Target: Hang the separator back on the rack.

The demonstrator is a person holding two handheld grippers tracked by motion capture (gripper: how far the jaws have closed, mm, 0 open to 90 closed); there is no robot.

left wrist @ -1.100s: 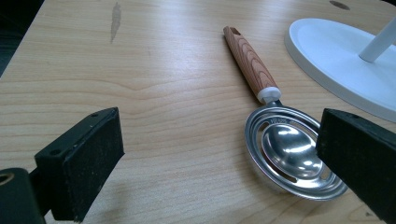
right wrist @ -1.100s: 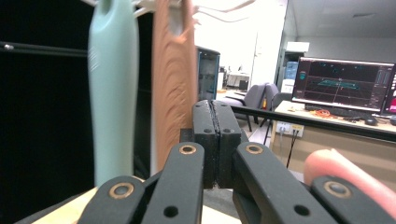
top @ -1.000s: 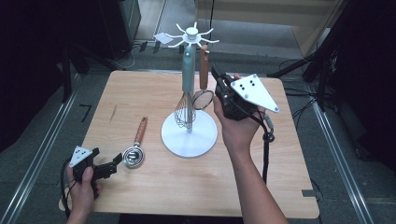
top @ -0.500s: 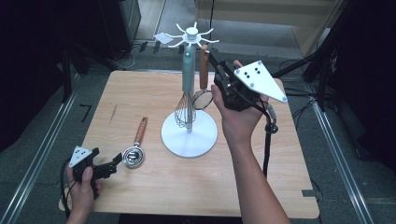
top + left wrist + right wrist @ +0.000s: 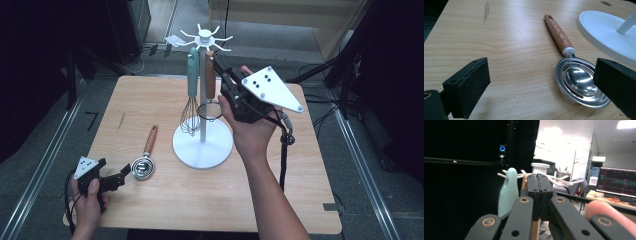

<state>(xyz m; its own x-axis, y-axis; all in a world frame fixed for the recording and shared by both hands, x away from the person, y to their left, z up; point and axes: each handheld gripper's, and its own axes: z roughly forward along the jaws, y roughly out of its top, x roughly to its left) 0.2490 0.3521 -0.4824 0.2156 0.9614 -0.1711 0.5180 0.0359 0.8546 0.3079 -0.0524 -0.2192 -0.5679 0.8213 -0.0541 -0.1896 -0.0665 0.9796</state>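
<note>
Since a second ago: right gripper (image 5: 220, 67) has risen beside the rack, lifting the wood-handled utensil (image 5: 209, 75) toward the white hooks; left gripper (image 5: 117, 179) has stayed put.
Right claw: jaws pressed together in the right gripper view, pinching what appears to be the wooden handle, whose edge shows between and below them.
Left claw: jaws stand wide apart, empty, low over the table (image 5: 150, 210), just short of the egg separator (image 5: 580, 83).
Hard to make out: whether the handle's hole is over a hook yet; the jaws cover it.
Utensil: brown wooden handle, hanging upright beside the mint-handled whisk (image 5: 191, 95), a dark wire loop below it.
Rack (image 5: 203, 145): white round base, thin pole, spoked top.
</note>
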